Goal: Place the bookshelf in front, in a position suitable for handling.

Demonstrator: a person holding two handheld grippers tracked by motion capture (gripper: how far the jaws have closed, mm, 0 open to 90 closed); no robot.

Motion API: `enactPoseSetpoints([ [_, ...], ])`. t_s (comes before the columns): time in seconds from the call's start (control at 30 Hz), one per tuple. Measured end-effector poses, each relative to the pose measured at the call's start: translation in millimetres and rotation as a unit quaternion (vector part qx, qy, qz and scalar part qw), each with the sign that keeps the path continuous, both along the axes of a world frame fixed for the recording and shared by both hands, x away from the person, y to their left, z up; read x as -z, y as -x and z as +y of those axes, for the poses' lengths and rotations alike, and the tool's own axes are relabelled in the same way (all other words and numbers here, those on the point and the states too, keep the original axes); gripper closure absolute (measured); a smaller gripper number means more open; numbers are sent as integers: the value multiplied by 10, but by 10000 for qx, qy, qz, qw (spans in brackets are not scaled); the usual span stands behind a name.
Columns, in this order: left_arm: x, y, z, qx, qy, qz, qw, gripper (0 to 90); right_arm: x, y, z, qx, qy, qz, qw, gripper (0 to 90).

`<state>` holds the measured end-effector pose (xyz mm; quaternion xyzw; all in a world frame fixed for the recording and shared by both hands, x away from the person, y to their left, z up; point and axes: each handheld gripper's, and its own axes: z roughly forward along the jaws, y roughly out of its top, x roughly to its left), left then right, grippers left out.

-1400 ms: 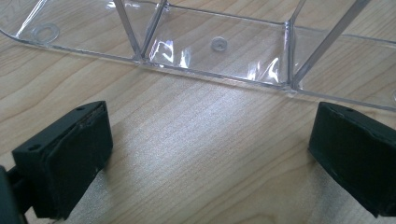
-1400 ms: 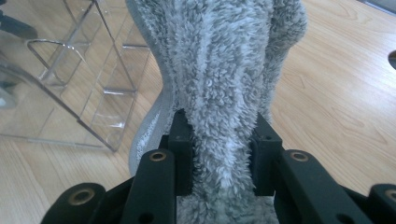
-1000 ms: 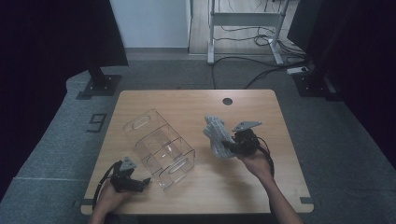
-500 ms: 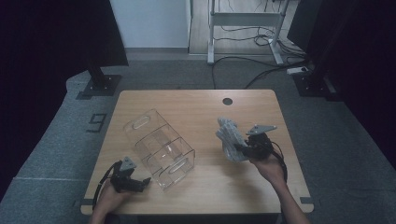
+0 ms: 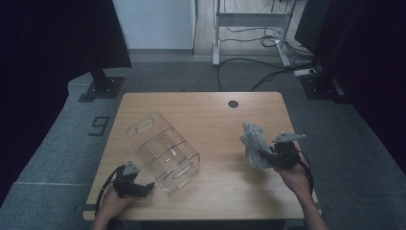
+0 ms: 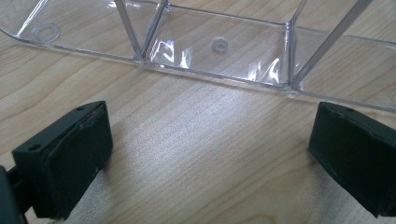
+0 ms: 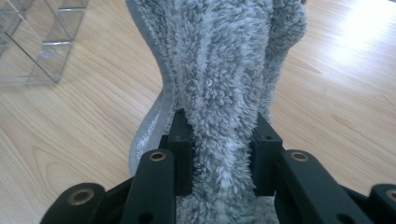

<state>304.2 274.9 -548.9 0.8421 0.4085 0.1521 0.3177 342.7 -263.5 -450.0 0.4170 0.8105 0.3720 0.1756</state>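
Your right gripper [image 5: 262,155] pinched a grey towel [image 5: 253,143] on the desk [image 5: 215,120], right of the clear bin [image 5: 163,153]; your left gripper [image 5: 143,187] stood spread, empty, beside its near corner.

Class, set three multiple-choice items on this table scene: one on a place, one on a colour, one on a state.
1. Where does the clear divided box stand?
A. On the table's left half
B. By the right edge
C. On the floor

2. What colour is the fluffy cloth?
A. Red
B. Grey
C. Yellow

3. How do the left gripper's jaws stand?
A. Shut on the cloth
B. Shut on the box
C. Open over bare wood

Key: 1 A, the high view shows it left; 2 B, grey pile; 3 C, nothing between the jaws.
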Motion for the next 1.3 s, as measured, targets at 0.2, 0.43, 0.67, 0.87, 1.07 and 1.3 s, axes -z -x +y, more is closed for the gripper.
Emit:
enactPoseSetpoints([
  [0.2,0,0,0,-2,-1,1,10000,0,25,83,-257,268,25,14,9996,676],
  [0.43,0,1,-1,-4,-1,1,10000,0,26,161,-447,451,38,12,9990,677],
  [0.67,0,1,-1,-8,-1,0,10000,0,58,263,-619,620,89,-7,9980,675],
  [0.87,-1,1,-1,-9,1,2,10000,0,204,291,-661,710,167,87,9973,673],
  [1.07,-1,1,-1,-10,0,3,10000,0,407,280,-664,721,261,266,9967,671],
  [1.3,0,2,-5,-33,15,6,10000,0,574,261,-661,710,405,435,9957,661],
])
